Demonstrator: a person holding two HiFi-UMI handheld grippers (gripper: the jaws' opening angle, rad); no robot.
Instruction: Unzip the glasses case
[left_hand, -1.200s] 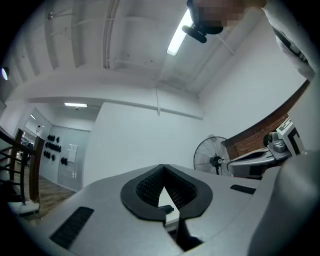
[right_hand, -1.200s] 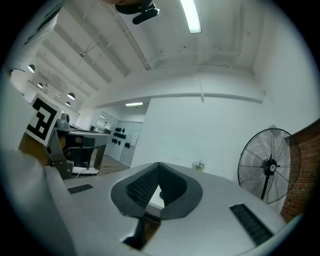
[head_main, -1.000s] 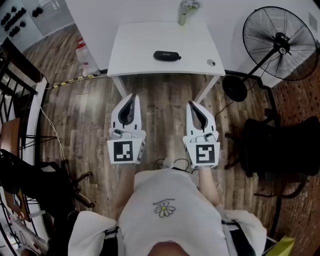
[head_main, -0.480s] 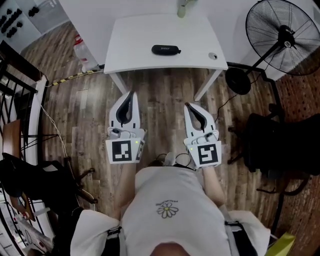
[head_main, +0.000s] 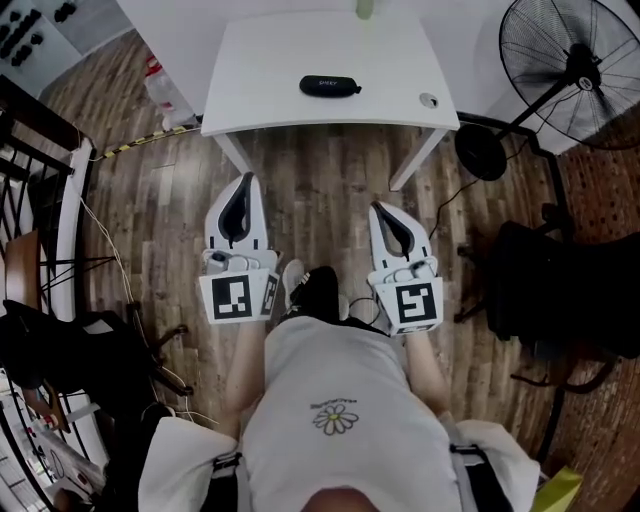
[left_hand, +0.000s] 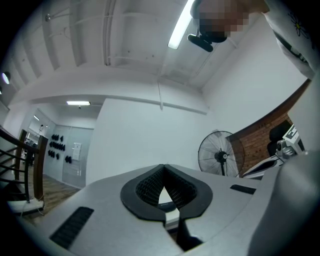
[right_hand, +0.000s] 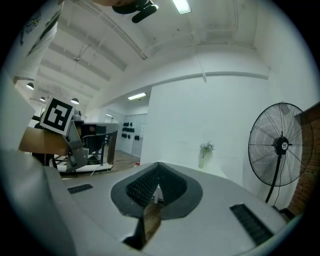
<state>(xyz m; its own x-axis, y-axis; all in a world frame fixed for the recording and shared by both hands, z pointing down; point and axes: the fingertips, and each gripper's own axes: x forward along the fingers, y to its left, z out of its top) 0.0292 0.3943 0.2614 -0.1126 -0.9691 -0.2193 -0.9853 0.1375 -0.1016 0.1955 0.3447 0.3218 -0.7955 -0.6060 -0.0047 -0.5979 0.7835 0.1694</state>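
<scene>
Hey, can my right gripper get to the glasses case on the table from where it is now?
Probably not yet: the right gripper hangs over the floor, short of the white table where the glasses case lies. Nothing blocks the way, though.

No words or numbers can be read anywhere.
The case (head_main: 330, 86) on the far surface (head_main: 260, 95) carries a pale mark, too small to read. The shirt (head_main: 335, 390) shows a daisy under a tiny unreadable line of print. Square black-and-white markers (head_main: 232, 298), without letters, sit on the left gripper (head_main: 244, 180) and the right gripper (head_main: 379, 207).
</scene>
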